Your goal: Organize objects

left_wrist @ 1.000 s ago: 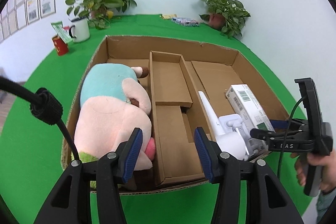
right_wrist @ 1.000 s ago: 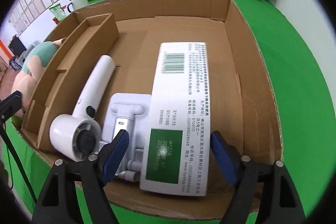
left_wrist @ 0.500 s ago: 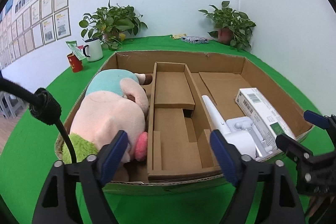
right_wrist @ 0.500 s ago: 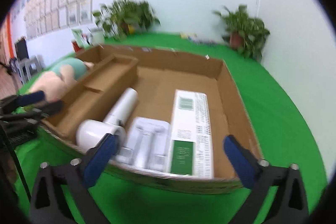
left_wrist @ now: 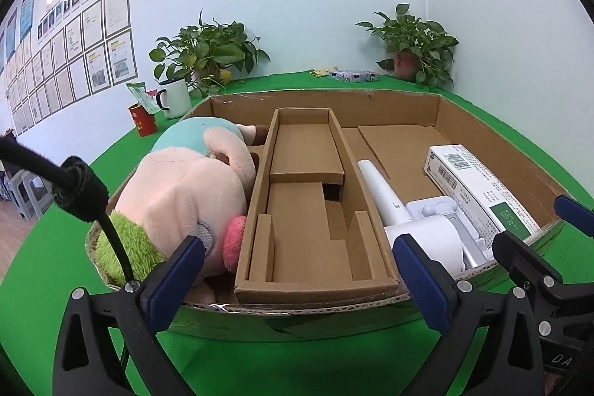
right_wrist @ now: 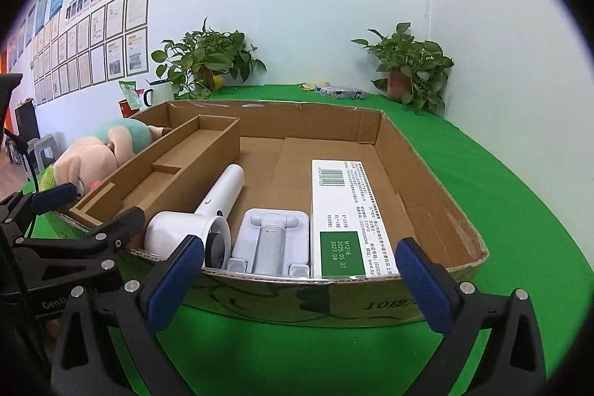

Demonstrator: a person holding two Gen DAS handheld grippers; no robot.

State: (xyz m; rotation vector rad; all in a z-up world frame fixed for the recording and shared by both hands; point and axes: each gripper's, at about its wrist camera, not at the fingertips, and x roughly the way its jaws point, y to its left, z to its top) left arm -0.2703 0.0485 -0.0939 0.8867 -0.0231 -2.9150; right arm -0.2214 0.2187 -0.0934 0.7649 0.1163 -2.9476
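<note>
now both grippers' fingers empty, left gripper widening, right gripper wide

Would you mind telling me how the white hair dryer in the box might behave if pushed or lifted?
The hair dryer looks like smooth hard plastic, so probably stiff and somewhat slippery. Its rounded handle could let it roll sideways, though the white stand beside it may stop that. Its bulky head probably makes it head-heavy.

Two potted plants, white mug, red cup, framed papers on wall
</note>
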